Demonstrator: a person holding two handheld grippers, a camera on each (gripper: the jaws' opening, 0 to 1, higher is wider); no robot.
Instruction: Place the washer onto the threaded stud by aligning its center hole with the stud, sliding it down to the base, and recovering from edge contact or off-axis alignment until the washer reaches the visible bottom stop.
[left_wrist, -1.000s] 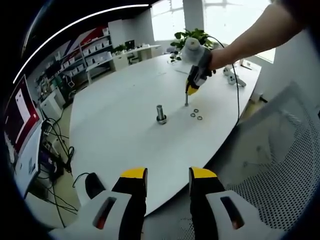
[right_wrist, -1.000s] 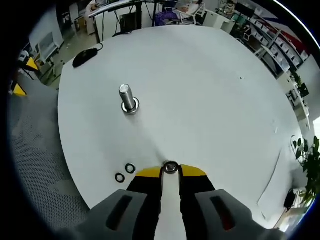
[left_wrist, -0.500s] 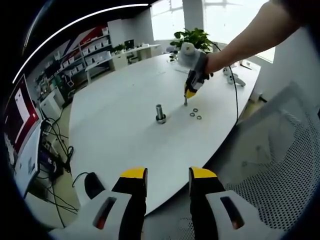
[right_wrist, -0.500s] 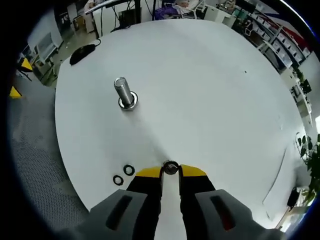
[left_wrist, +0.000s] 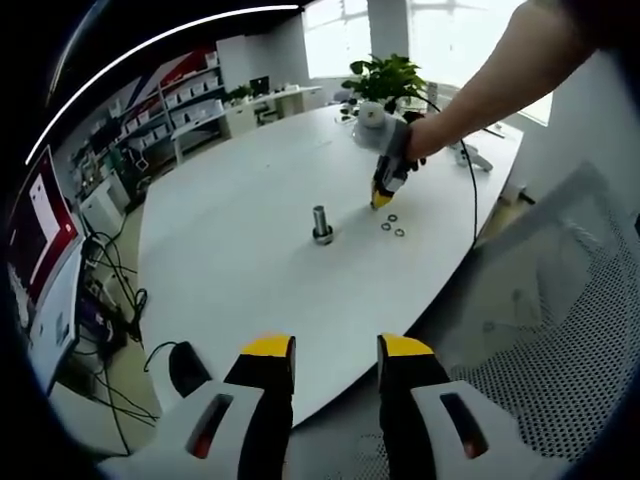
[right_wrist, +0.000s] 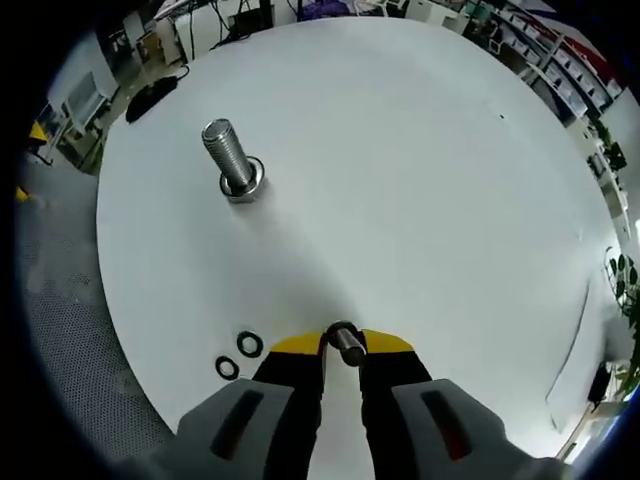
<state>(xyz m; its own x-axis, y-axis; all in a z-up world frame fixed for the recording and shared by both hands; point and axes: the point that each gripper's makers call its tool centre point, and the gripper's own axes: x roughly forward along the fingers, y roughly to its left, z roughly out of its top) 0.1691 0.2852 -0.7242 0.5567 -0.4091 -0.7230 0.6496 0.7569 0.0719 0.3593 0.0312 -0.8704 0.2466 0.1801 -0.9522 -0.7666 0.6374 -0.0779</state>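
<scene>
The left gripper view looks from off the table's (left_wrist: 230, 250) near edge, well back, across it toward the windows. The right gripper view hangs close above the tabletop, probably facing steeply down. Both share the threaded stud (left_wrist: 321, 224) (right_wrist: 229, 163) and two loose washers (left_wrist: 392, 227) (right_wrist: 238, 355).

White table (right_wrist: 420, 180); silver threaded stud (right_wrist: 226, 160); yellow-tipped tongs (right_wrist: 342, 345); dark washers (right_wrist: 238, 355).

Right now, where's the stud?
The stud stands upright on the white table, upper left in the right gripper view, well beyond the right gripper and the two loose washers. In the left gripper view it's mid-table.
</scene>
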